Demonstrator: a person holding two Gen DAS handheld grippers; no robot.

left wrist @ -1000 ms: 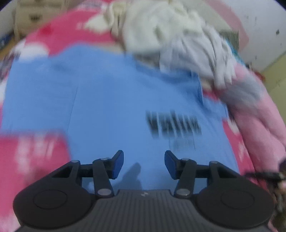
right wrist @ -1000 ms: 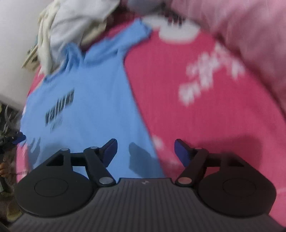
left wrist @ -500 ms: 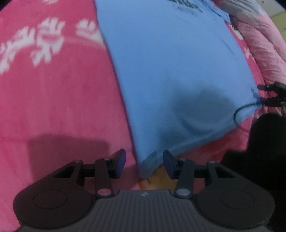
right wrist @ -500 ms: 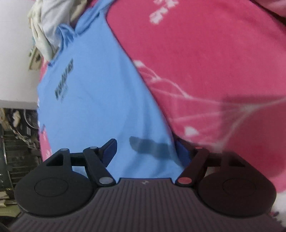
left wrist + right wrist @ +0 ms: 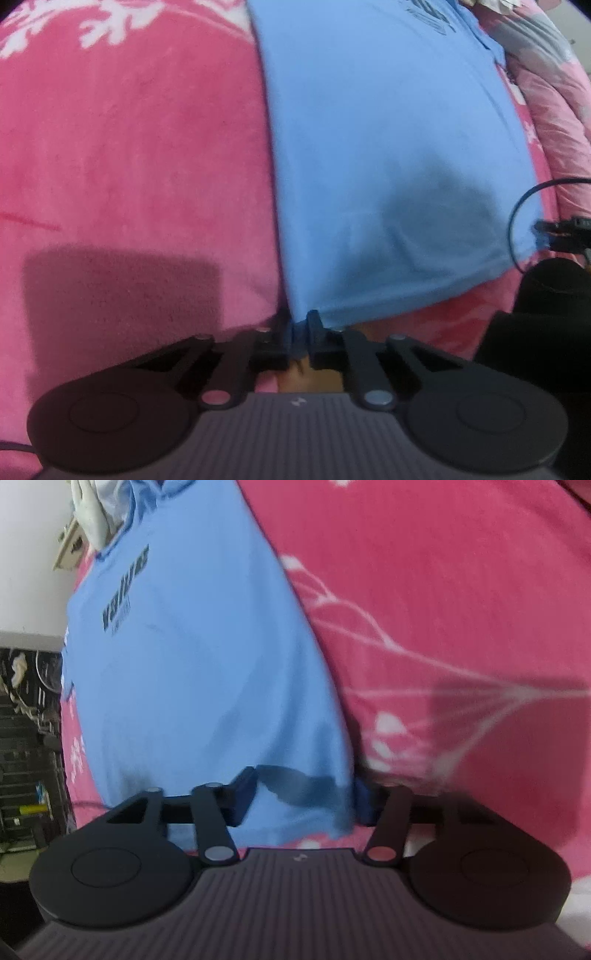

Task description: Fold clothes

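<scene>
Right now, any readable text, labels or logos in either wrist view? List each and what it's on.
"values": my best reading of the blurred dark block print on the chest of the light blue cotton T-shirt, right wrist view.
Smaller line under that print: too blurred to read.
Same print in the left wrist view: cut off at the frame's top edge, unreadable.
Small pale emblem on each gripper's grey ribbed body: a mark, no letters legible.

Pink blanket [image 5: 129, 147] everywhere, white flowers printed on it.
Black cable [image 5: 517, 221] loops at right; cluttered dark shelves [image 5: 26, 738] stand far left.
</scene>
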